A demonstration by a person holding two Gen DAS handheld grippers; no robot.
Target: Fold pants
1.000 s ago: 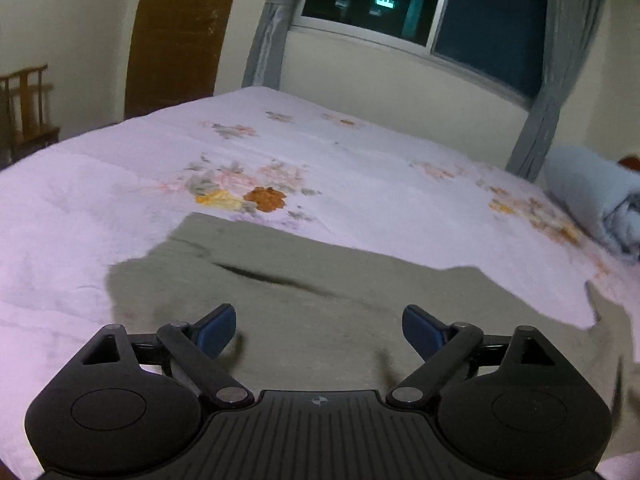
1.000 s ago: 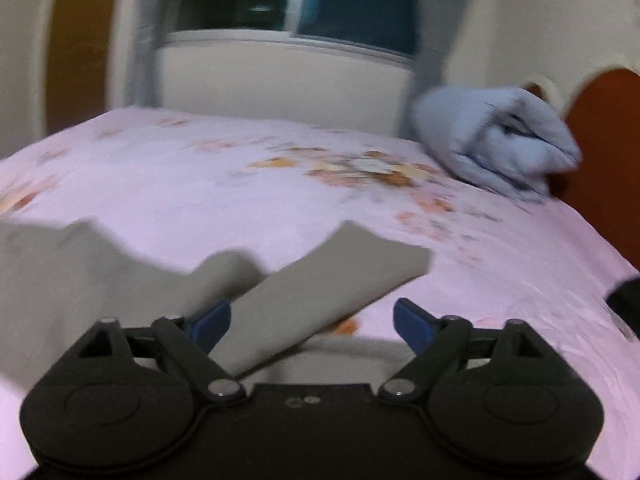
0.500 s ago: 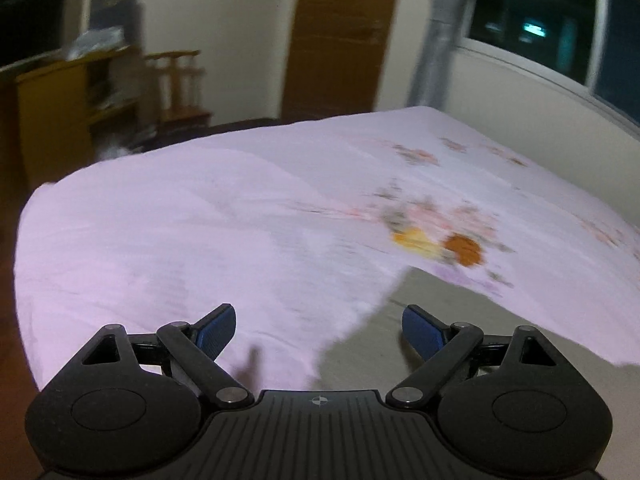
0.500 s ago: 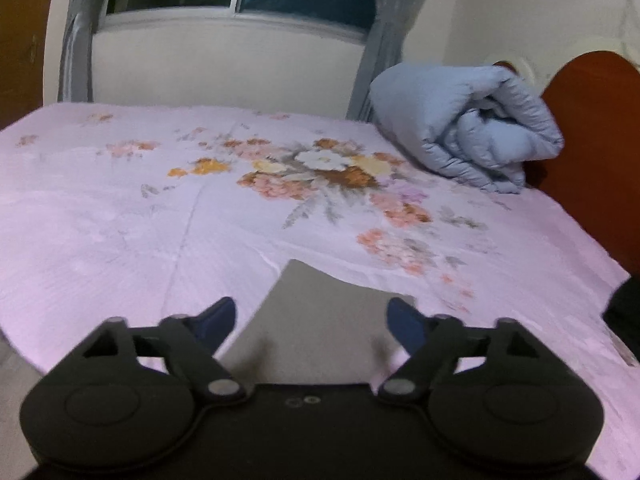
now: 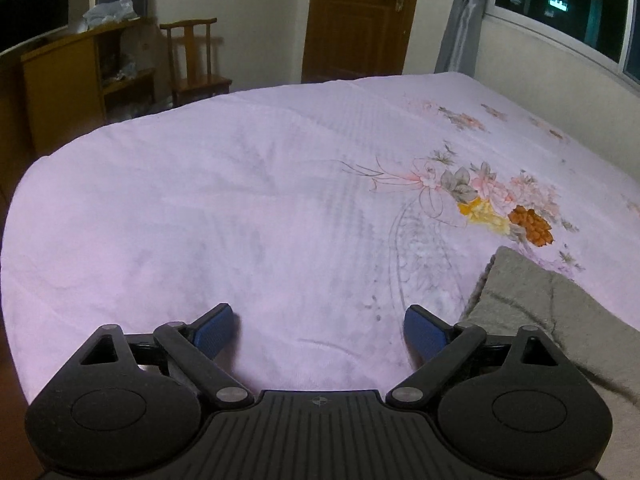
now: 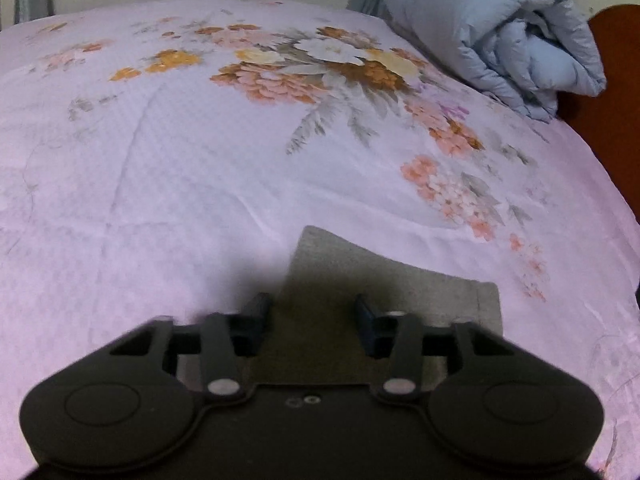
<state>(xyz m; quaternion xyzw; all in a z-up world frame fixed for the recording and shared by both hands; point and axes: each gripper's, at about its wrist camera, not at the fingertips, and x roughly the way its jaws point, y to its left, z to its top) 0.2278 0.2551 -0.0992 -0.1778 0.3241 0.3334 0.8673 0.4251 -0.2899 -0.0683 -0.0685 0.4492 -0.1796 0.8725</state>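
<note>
Left gripper [image 5: 320, 320]: jaws spread wide, blue pads well apart, nothing between them, hovering over bare pink bedspread [image 5: 240, 200] at the bottom of the frame.
Right gripper [image 6: 312, 308]: blurred; its jaws have just been closing, and a gap shows between the fingers.
Between the right fingers: the grey pants [image 6: 380, 276]. One flat end lies right under that gap, and no pinch on the cloth shows.
Pants, left view: grey pants [image 5: 540, 312] lie at lower right, their edge just beside the right-hand finger and outside the jaws.
Bed: floral print across the sheet in both views.
Upper right, right view: rolled blue quilt [image 6: 500, 28] against the headboard.
Background, left view: brown door [image 5: 360, 16] top centre, wooden chair [image 5: 196, 60] upper left.
</note>
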